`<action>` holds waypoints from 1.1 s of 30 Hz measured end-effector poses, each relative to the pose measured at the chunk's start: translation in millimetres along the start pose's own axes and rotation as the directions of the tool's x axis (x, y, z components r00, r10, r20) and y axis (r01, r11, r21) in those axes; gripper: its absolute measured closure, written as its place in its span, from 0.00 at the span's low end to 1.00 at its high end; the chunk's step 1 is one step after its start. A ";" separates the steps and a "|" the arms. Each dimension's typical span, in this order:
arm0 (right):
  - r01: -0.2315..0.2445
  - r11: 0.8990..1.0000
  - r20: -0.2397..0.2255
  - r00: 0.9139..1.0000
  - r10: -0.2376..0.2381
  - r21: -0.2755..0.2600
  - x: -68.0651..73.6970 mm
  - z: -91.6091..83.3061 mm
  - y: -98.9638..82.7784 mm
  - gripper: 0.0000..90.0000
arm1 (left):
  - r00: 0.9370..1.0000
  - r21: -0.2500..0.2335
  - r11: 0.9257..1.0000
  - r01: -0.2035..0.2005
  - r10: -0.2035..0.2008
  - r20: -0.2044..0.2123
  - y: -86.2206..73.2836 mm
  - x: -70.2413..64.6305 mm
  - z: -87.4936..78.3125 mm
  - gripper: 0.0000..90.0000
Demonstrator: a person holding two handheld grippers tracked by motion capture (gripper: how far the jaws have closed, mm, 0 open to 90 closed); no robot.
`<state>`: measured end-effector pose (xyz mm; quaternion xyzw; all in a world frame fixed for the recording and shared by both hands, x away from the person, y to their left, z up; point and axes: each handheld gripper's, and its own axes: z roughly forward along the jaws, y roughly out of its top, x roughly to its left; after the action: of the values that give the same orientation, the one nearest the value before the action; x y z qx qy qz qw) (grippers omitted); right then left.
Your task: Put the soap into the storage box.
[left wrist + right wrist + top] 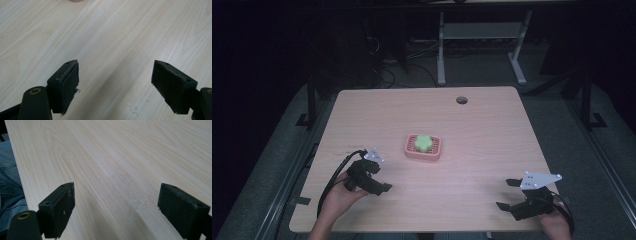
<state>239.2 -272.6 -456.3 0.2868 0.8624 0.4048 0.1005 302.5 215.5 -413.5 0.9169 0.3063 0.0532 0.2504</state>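
Right now the pink soap dish [423, 147] is sitting near the middle of the surface [482, 125], with a green flower-shaped soap [424, 142] lying in it, so it is serving as the landmark for everything else. Left and toward the person from the dish, the left claw [377, 172] is hovering close by with its jaws spread wide and gripping nothing; in the left gripper view a sliver of the dish [76, 0] is peeking in at the top edge, which suggests this claw is lining up to approach it. Far to the right of the dish and nearer the person, the right claw [507, 194] is waiting, jaws likewise released and empty, probably parked out of the way. Bare wood is lying on every side of the dish, leaving open room to come in from either flank. A round cable hole [462, 100] is sitting beyond the dish, well apart. The right claw is hanging close to the surface's near edge.
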 end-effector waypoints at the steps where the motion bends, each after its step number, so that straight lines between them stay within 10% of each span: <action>1: 0.001 1.000 0.002 1.000 -0.001 0.003 0.0 -0.1 0.1 0.15 | 1.000 -0.003 1.000 0.008 -0.008 -0.003 -1.2 -1.5 -0.4 0.24; 33: 0.001 1.000 -0.002 1.000 -0.001 0.005 -0.2 0.8 -0.4 0.15 | 0.999 -0.033 0.998 0.048 -0.049 -0.016 -42.4 -16.4 0.7 0.24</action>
<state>239.5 -272.3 -457.2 0.2862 0.8638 0.4027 0.0993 266.7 234.7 -434.1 0.9045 0.3295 0.0599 0.2640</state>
